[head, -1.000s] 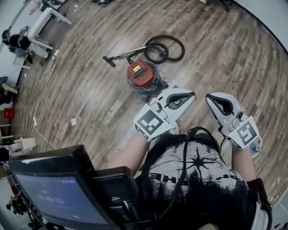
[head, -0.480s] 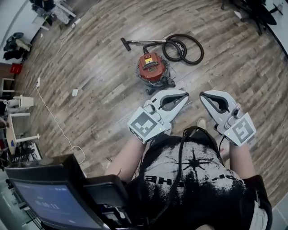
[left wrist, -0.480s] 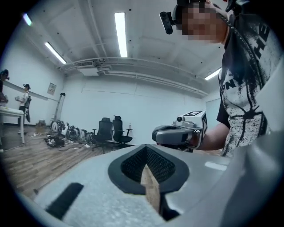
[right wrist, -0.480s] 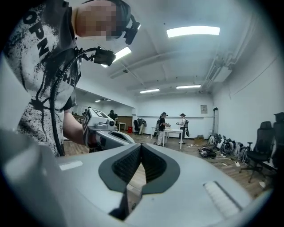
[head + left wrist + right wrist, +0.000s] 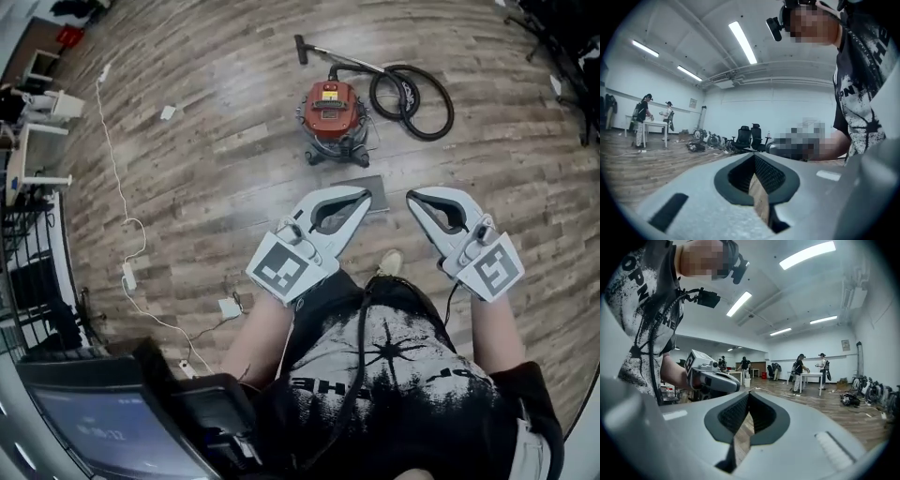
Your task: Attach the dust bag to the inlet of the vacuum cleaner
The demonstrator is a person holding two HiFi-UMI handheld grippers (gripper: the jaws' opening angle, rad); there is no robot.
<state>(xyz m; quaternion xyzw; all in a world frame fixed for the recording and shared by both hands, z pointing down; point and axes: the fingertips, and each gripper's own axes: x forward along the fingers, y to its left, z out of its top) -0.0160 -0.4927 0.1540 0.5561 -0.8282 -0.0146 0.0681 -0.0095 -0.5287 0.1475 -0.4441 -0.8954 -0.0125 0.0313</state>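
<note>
1. Nearest the person, the left gripper (image 5: 362,193) and the right gripper (image 5: 411,199) are held out roughly level. The fingers (image 5: 771,176) of each are pressed fully together and hold nothing; only floor planks show through the pad notches.
2. Compared with a second ago, both grippers now point towards the machine. They swing round as the person turns.
3. Just past the tips of the left fingers a flat grey sheet (image 5: 373,184) lies on the wooden floor (image 5: 216,141). It is probably the dust bag, though I cannot confirm that from here.
4. Farther ahead, roughly in line with the left fingers, stands the red canister vacuum cleaner (image 5: 330,108). It now sits almost dead ahead rather than off to the left of the fingers. Its hose (image 5: 417,94) is coiled beyond the right fingers.
5. I judge this to be the approach. The bag is neither grasped nor attached, and the inlet cannot be made out.
</note>
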